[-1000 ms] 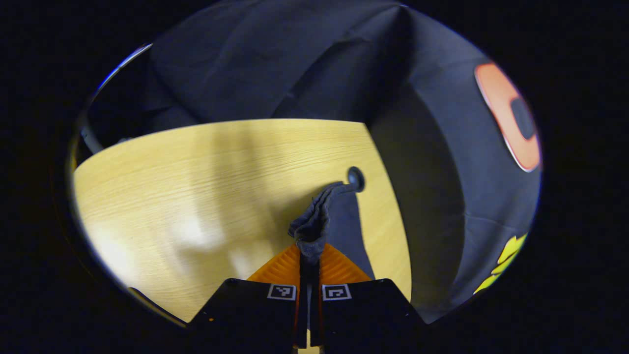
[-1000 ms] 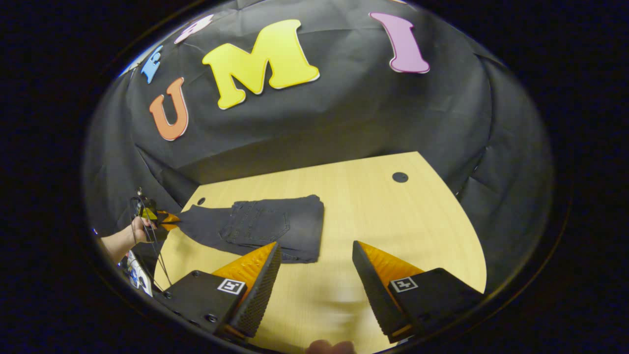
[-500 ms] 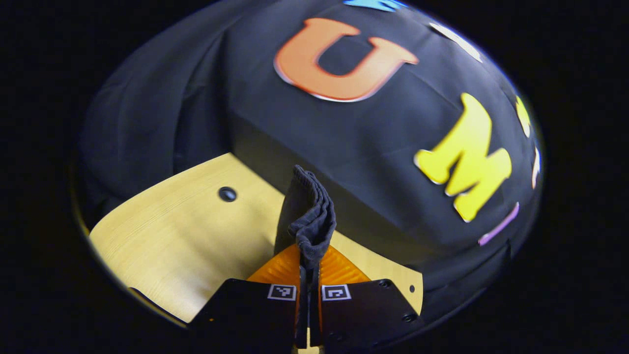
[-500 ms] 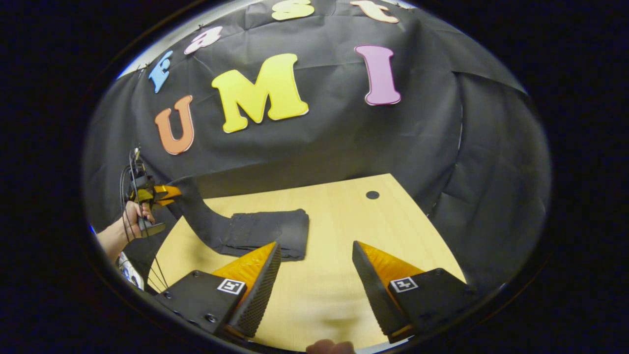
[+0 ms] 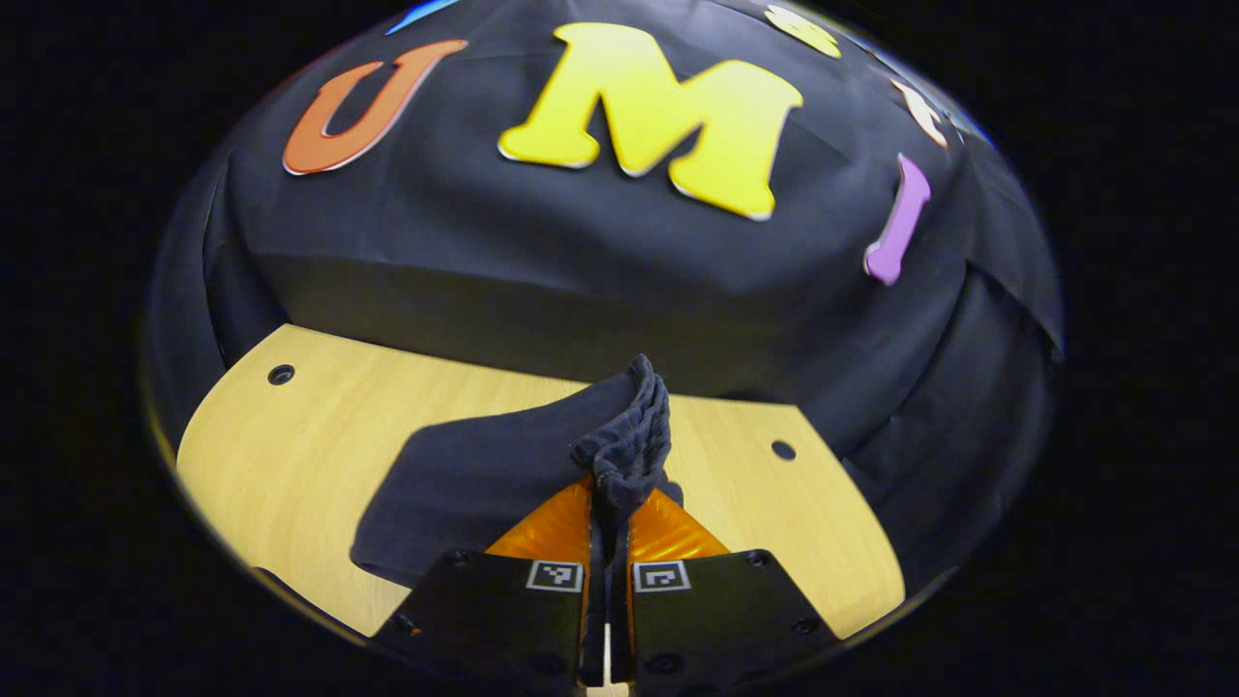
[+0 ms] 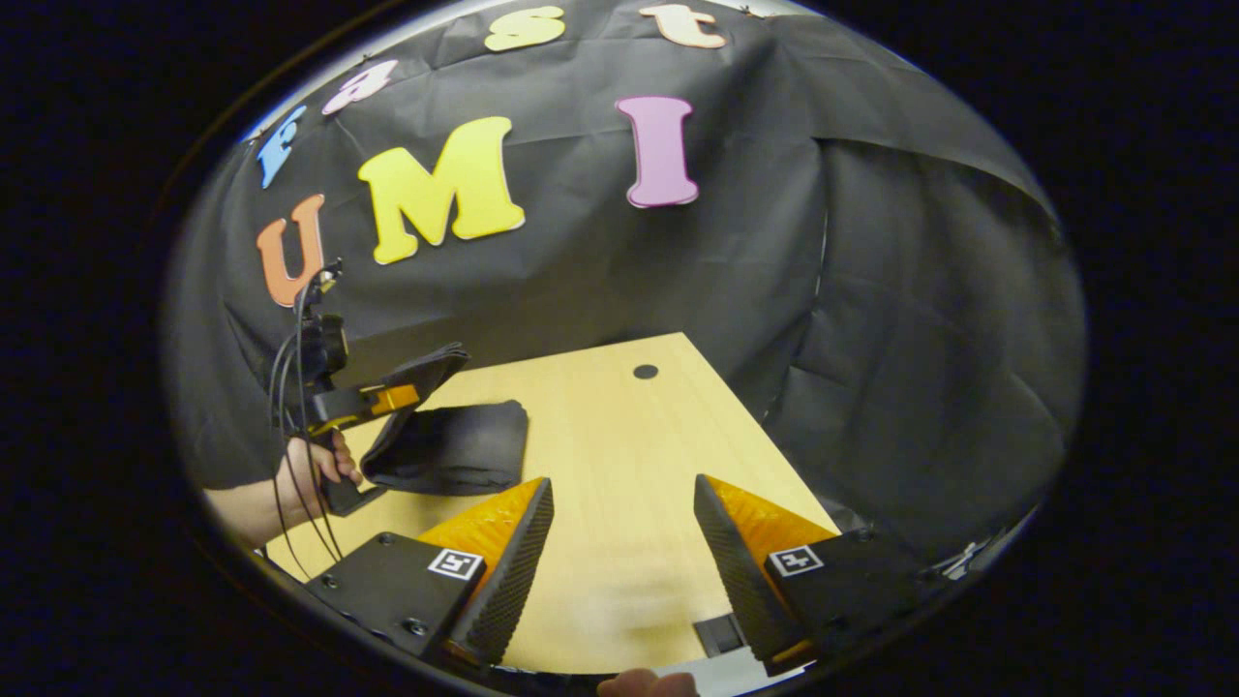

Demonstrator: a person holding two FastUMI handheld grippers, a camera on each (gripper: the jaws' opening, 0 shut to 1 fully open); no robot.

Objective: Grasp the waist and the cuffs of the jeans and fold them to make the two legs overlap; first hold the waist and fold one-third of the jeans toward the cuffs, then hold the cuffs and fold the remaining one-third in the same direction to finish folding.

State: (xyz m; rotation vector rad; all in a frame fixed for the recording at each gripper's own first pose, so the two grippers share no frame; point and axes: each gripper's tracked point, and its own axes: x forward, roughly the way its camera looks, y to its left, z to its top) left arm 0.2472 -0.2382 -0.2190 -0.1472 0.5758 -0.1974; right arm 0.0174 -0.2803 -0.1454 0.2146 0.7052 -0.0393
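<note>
The dark grey jeans (image 6: 450, 450) lie partly folded on the wooden table (image 6: 619, 455), left of middle in the right gripper view. My left gripper (image 5: 610, 494) is shut on the bunched cuffs (image 5: 629, 440). It holds them lifted over the folded part (image 5: 465, 474), with the leg fabric arching down from it. In the right gripper view that same left gripper (image 6: 402, 395), held by a hand (image 6: 315, 469), carries the cuff end (image 6: 431, 368) above the folded stack. My right gripper (image 6: 619, 503) stands open over bare table, nearer the front edge, with nothing between its fingers.
Round cable holes mark the table at the far left (image 5: 281, 374) and right (image 5: 782, 450) in the left gripper view, and at the back (image 6: 645, 371) in the right gripper view. Black cloth walls close in behind and to the right.
My left gripper has lifted the cuffs off the table and swung them over toward the folded part. The right gripper has drawn back to the right, still open.
</note>
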